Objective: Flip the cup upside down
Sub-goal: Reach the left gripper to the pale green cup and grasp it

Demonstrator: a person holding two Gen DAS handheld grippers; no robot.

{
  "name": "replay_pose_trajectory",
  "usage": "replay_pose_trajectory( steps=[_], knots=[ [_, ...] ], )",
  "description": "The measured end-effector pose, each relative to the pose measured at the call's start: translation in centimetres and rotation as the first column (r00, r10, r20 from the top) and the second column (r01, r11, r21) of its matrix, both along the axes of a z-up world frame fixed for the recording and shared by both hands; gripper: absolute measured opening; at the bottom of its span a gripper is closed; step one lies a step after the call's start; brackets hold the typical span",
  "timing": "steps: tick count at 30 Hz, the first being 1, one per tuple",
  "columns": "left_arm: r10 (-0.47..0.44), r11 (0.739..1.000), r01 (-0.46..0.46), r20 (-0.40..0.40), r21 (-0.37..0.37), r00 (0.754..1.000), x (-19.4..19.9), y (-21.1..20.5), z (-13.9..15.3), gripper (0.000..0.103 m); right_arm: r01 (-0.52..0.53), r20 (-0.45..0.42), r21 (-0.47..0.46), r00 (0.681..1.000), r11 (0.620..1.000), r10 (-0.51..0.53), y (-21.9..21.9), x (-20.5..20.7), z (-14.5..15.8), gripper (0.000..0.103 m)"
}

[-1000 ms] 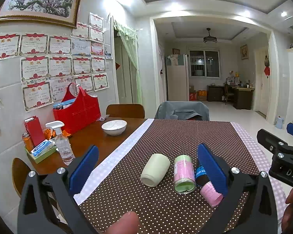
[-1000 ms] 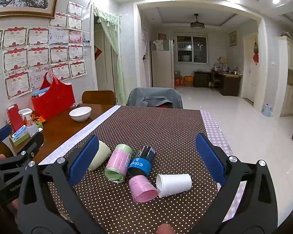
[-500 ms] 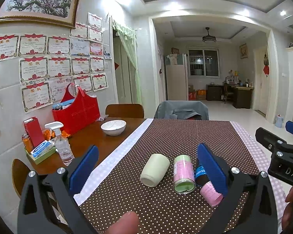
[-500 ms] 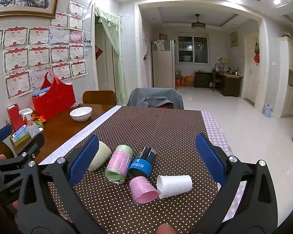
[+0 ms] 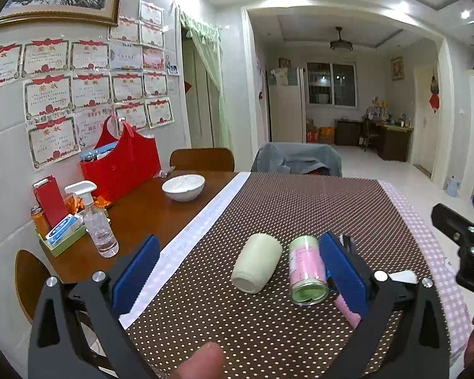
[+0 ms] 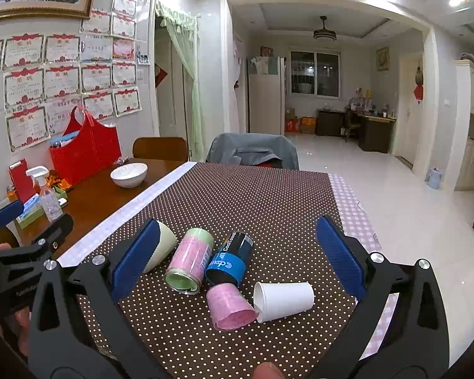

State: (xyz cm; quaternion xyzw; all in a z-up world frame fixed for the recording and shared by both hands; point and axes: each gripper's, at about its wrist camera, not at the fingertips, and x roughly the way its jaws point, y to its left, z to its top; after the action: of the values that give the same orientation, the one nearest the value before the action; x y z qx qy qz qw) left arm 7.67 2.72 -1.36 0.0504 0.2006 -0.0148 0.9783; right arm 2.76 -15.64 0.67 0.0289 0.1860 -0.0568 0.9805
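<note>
Several cups lie on their sides on the brown dotted tablecloth (image 6: pixel 252 202). A pale green cup (image 5: pixel 256 263) lies between my left gripper's fingers, a little ahead of them; it also shows in the right wrist view (image 6: pixel 161 246). Beside it lie a pink and green cup (image 5: pixel 306 268) (image 6: pixel 190 259), a black and blue cup (image 6: pixel 230 259), a pink cup (image 6: pixel 230 308) and a white paper cup (image 6: pixel 282 297). My left gripper (image 5: pixel 240 271) is open and empty. My right gripper (image 6: pixel 237 259) is open and empty, above the cups.
A white bowl (image 5: pixel 183 187), a red bag (image 5: pixel 120 164), a spray bottle (image 5: pixel 98 224) and a small green tray (image 5: pixel 61 237) stand on the bare wood at the left. Chairs (image 5: pixel 297 159) stand at the table's far end. The right edge drops to the floor.
Both grippers have shifted only slightly; the cups have not moved.
</note>
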Motion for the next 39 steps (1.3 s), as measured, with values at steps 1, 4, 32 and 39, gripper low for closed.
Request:
replay_pose_trajectory(
  steps=[1, 4, 32, 39],
  knots=[
    [0.004, 1.000, -0.004, -0.010, 0.004, 1.000, 0.5, 0.1, -0.2, 0.099, -0.001, -0.006, 0.001, 1.000, 1.000, 0.001, 0.0, 0.3, -0.2, 0.097],
    [0.016, 1.000, -0.015, -0.057, 0.016, 0.998, 2.4, 0.4, -1.2, 0.099, -0.004, -0.029, 0.008, 1.000, 1.000, 0.004, -0.2, 1.2, -1.1, 0.097],
    [-0.123, 0.978, 0.193, -0.535, 0.076, 0.836, 22.9, -1.5, -15.4, 0.099, 0.022, -0.246, 0.056, 0.969, 0.998, -0.007, -2.5, 8.3, -8.7, 0.097],
    [-0.139, 0.988, 0.153, -0.563, -0.023, 0.815, 24.4, -0.5, -16.0, 0.078, 0.014, -0.248, 0.058, 0.969, 0.998, 0.001, -2.2, 8.1, -8.8, 0.097]
  ],
)
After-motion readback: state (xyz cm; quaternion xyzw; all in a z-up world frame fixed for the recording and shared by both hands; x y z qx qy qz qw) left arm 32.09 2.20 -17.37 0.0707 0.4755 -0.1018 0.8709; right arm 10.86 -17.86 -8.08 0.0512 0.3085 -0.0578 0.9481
